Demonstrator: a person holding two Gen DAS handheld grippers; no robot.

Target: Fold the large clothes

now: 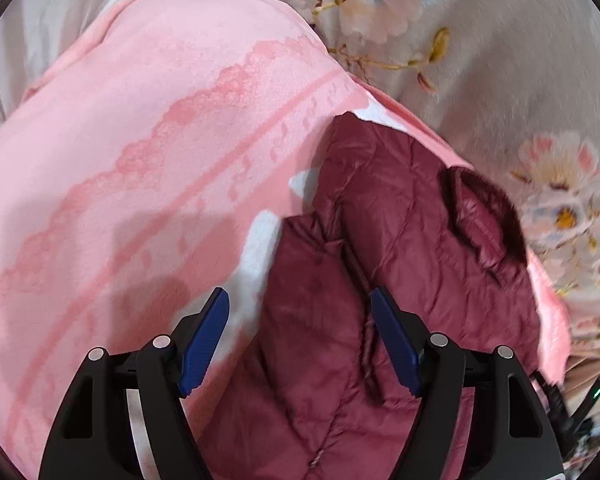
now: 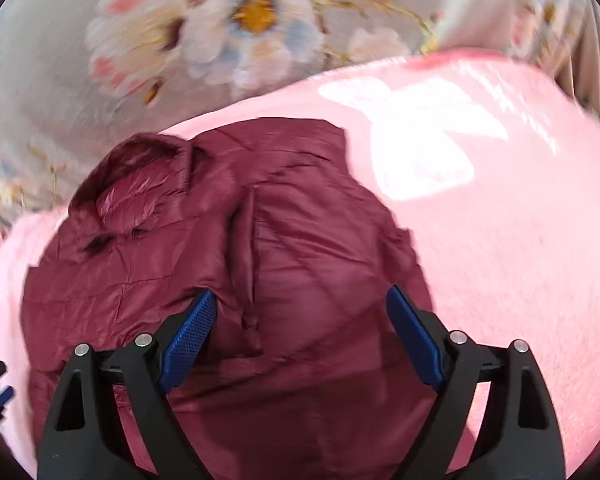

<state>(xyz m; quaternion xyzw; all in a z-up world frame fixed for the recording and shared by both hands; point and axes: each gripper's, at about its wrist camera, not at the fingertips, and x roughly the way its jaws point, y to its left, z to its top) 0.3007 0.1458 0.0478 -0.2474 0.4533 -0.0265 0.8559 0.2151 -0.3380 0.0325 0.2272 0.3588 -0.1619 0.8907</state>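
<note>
Maroon quilted jacket (image 1: 380,264) lies bunched on the pink blanket (image 1: 140,160), collar (image 2: 140,184) up toward the floral bedsheet (image 2: 220,32); left hand-held gripper (image 1: 300,340) hangs over it, jaws wide, gripping nothing; right hand-held gripper (image 2: 300,336) likewise spread wide above the jacket.

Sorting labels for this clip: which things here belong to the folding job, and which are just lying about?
Job: maroon quilted jacket, left gripper, right gripper, both open above it.
Lying about: pink blanket under the jacket, floral bedsheet, dark cables.
</note>
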